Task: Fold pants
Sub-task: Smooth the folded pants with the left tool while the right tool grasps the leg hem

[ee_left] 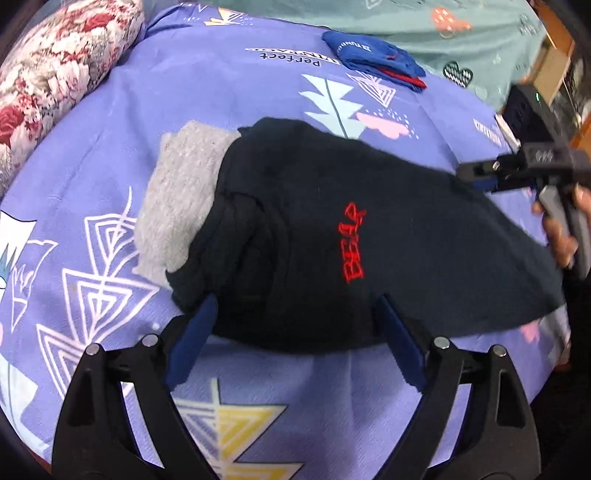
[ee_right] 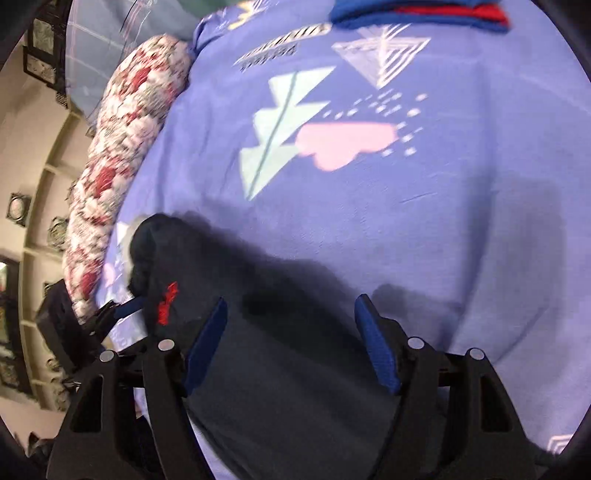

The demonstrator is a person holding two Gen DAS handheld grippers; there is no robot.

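Dark navy pants [ee_left: 332, 236] with red "BEAR" lettering lie partly folded on a purple patterned bedsheet [ee_left: 229, 92], with grey inner lining [ee_left: 177, 195] showing at their left end. My left gripper [ee_left: 295, 328] is open, its blue pads on either side of the pants' near edge. My right gripper [ee_left: 476, 177] shows at the pants' right end in the left wrist view. In the right wrist view the right gripper [ee_right: 291, 325] is open above the pants [ee_right: 280, 369], and the left gripper [ee_right: 125, 308] shows beside the red lettering.
A folded blue and red garment [ee_left: 376, 59] lies at the far side of the sheet. A red floral bolster [ee_left: 55, 70] lies along the left edge. A teal sheet [ee_left: 443, 22] lies beyond. Shelving [ee_right: 33, 221] stands past the bolster.
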